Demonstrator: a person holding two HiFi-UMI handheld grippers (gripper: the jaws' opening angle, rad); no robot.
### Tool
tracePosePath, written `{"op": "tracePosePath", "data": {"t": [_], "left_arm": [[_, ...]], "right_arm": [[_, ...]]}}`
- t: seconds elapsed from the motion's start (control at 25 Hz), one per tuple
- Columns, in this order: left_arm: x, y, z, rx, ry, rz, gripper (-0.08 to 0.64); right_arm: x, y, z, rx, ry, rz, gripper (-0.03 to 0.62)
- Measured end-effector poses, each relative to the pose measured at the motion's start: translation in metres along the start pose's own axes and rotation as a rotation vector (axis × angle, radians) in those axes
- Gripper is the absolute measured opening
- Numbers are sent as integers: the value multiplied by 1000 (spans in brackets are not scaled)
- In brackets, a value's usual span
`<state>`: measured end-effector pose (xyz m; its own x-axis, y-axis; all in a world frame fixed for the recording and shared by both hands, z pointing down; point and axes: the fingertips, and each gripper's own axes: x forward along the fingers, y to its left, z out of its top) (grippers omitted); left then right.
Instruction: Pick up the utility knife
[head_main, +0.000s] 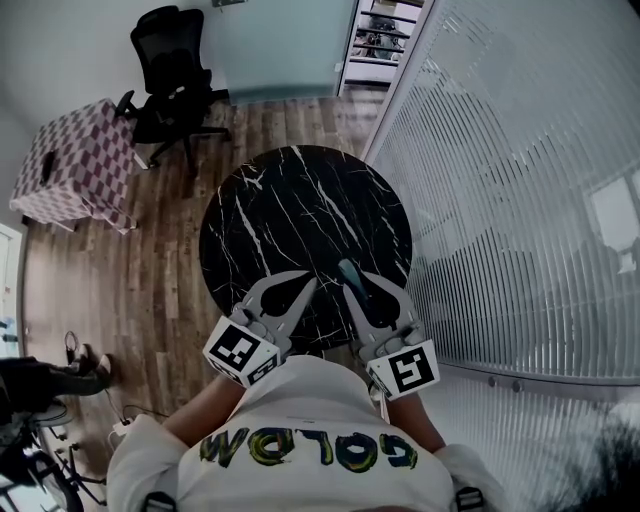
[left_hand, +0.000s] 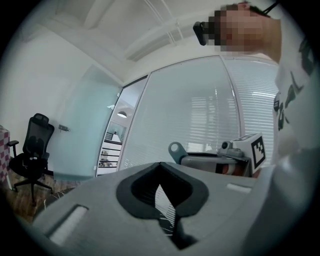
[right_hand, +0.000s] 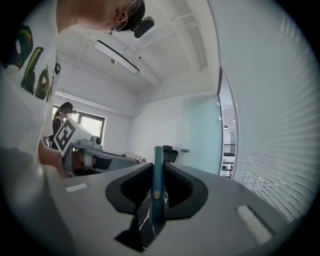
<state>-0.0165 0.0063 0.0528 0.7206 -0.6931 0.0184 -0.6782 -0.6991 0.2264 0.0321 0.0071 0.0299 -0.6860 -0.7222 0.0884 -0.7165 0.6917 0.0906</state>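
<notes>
So the thing that matters here: the utility knife isn't lying anywhere away from the claw, it's sitting right inside the right claw. I'm looking down that claw's own camera and the two pads are clamping the teal handle from both sides. The knife is standing on its thin edge, with its long axis running straight out along the way the claw is pointing. The far end is poking out past the tips, over the near part of the black marble table. I'm reading it as already lifted clear of the marble, though I can't really judge the gap from these angles. The left claw is sitting just beside it on the left with its tips pinched together and nothing between them, only a sliver of window blinds showing through. From its camera I'm seeing the knife's end with the round hole sticking out of the right claw. So the right hand owns this one, and the left isn't touching the knife. My guess is any next move is just about carrying it level and not letting that thin handle twist between the pads.
</notes>
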Motion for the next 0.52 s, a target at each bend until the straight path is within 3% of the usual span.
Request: {"op": "tracePosePath", "data": {"t": [0.52], "left_arm": [[3, 1, -1, -21, 5, 4, 3]], "right_arm": [[1, -2, 1, 26, 0, -3, 74]]}}
